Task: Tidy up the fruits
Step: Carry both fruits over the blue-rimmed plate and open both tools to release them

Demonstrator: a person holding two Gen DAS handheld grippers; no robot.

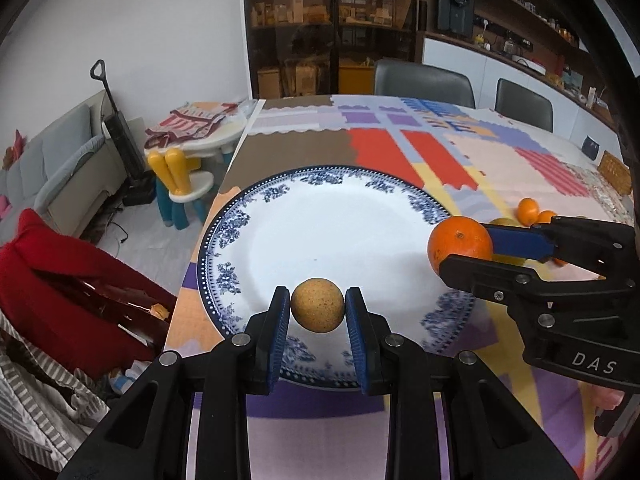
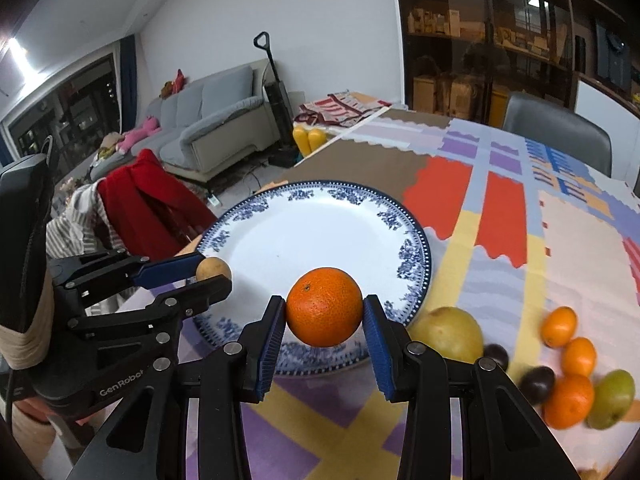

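Observation:
A white plate with a blue floral rim [image 1: 320, 236] [image 2: 304, 236] lies on the patchwork tablecloth with nothing on it. My left gripper [image 1: 317, 312] [image 2: 212, 274] is shut on a small round tan fruit [image 1: 317, 306] [image 2: 213, 268], held just above the plate's near edge. My right gripper [image 2: 324, 320] [image 1: 466, 250] is shut on an orange [image 2: 324, 306] [image 1: 460, 244], held over the plate's right rim. Beside the plate on the right lie loose fruits: a yellow pear-like fruit [image 2: 448, 334], small oranges [image 2: 576, 360], dark plums [image 2: 538, 384] and a green fruit [image 2: 612, 398].
A chair draped with a red garment [image 1: 52, 280] [image 2: 152, 200] stands at the table's left edge. Grey chairs [image 1: 424, 84] stand at the far side. A woven basket [image 1: 614, 172] sits far right on the table. Sofa, vacuum and a small kids' table are beyond the left edge.

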